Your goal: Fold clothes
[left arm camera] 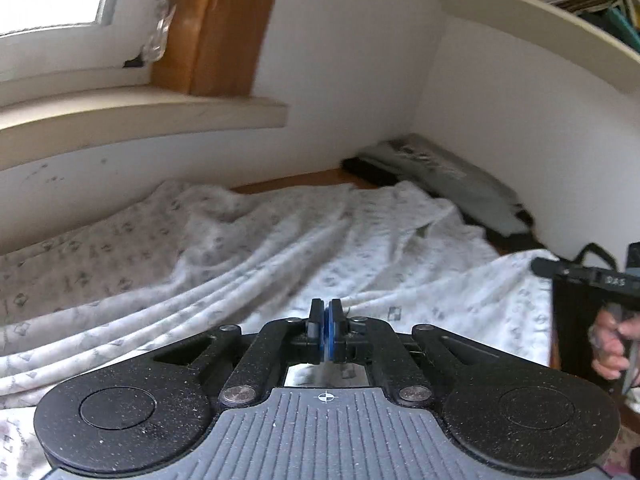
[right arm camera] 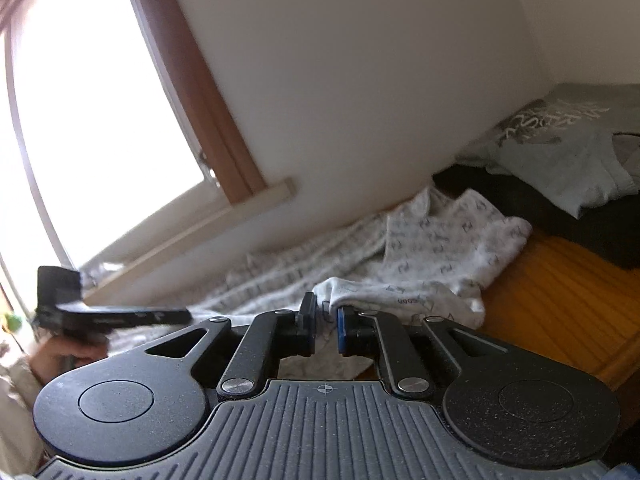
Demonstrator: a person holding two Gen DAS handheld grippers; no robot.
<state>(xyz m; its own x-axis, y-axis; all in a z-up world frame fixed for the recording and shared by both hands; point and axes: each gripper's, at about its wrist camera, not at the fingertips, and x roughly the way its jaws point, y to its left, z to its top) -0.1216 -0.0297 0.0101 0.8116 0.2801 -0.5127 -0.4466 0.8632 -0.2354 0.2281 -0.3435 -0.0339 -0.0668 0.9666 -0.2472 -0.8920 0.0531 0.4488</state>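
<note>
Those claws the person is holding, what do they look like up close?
Each claw is matt black, speckled metal: two round discs joined by hinged bars with silver bolts, above a ribbed grey plate marked with a small crosshair. The left claw and the right claw both have blue pads on the inner faces of their short black fingers. The left hand shows a pale sleeve. No cables show.

Blown-out daylight from the window (right arm camera: 92,120), soft motion blur, bowed fisheye edges.

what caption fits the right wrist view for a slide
Right tool pinching the edge of a white patterned garment on an orange surface, folded grey clothes stacked behind.
</note>
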